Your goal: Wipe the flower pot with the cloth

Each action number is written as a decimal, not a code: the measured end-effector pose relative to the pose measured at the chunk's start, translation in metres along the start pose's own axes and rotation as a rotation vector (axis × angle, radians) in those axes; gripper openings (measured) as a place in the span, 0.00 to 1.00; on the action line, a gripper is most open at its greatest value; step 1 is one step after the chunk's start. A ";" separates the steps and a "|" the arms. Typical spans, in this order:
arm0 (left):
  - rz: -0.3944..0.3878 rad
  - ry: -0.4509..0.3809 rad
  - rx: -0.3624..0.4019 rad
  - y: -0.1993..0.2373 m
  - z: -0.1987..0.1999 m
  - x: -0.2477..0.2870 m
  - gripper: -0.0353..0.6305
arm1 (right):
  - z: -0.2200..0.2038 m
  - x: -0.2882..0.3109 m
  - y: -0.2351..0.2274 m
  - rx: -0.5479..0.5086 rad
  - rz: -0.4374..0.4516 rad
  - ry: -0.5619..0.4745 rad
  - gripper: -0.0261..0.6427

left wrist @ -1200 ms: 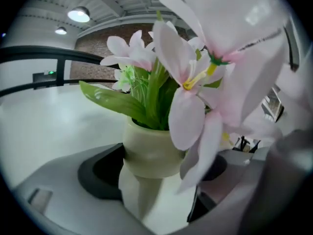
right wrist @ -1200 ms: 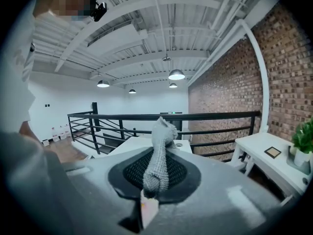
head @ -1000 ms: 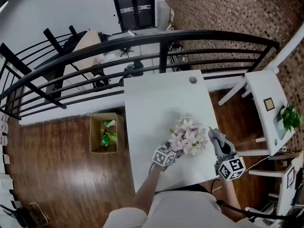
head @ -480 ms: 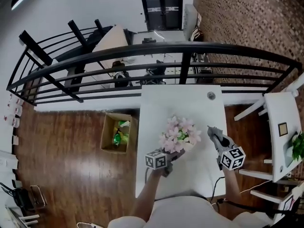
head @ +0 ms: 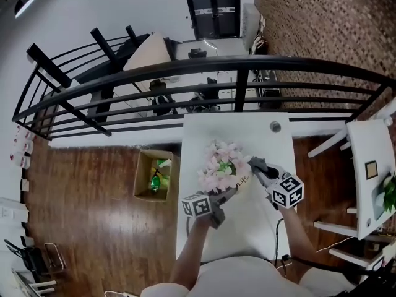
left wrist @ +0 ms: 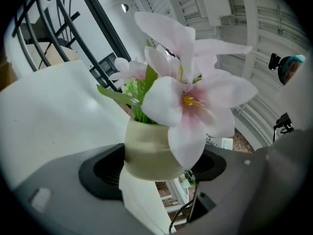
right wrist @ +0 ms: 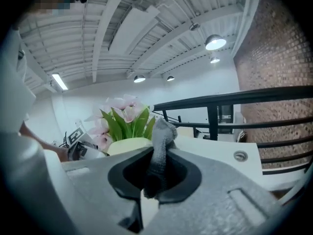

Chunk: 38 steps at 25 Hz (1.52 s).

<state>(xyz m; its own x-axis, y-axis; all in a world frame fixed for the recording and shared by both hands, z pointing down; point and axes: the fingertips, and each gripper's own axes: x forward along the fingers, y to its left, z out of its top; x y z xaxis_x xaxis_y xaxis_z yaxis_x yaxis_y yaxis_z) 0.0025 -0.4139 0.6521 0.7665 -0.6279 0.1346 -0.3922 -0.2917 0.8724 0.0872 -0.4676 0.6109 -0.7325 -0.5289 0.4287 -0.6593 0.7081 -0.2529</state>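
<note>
A cream flower pot (head: 242, 180) with pink flowers (head: 218, 161) is held tilted over the white table (head: 272, 142), its flowers leaning left. My left gripper (head: 231, 192) is shut on the pot (left wrist: 149, 153), one pad on each side of its body. Coming in from the right, my right gripper (head: 254, 164) is shut on a grey cloth (head: 260, 167). In the right gripper view the cloth (right wrist: 160, 148) sticks up between the jaws, with the pot (right wrist: 128, 145) close behind it. Whether cloth and pot touch I cannot tell.
A round grommet (head: 275, 126) sits in the table's far end. A black railing (head: 247, 64) curves beyond the table. An open cardboard box (head: 152, 175) stands on the wooden floor at the left. White furniture (head: 369, 172) stands at the right.
The left gripper has raised and tilted the pot, flowers swinging left. The right gripper with the cloth has moved left, up to the pot's side.
</note>
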 end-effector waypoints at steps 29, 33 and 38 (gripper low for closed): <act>0.031 0.005 0.022 0.010 0.009 0.023 0.70 | -0.010 0.014 0.058 -0.095 0.226 0.104 0.05; 0.019 -0.016 0.021 0.003 0.014 0.017 0.70 | -0.011 0.012 0.080 -0.092 0.278 0.113 0.05; -0.017 -0.043 0.018 -0.001 0.019 0.008 0.70 | -0.001 0.009 0.094 -0.087 0.317 0.091 0.05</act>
<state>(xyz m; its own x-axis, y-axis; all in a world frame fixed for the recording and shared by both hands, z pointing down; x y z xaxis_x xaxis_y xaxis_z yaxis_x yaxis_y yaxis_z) -0.0003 -0.4322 0.6431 0.7504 -0.6534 0.0994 -0.3887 -0.3147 0.8659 0.0190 -0.4057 0.5919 -0.8778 -0.2346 0.4175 -0.3812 0.8701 -0.3124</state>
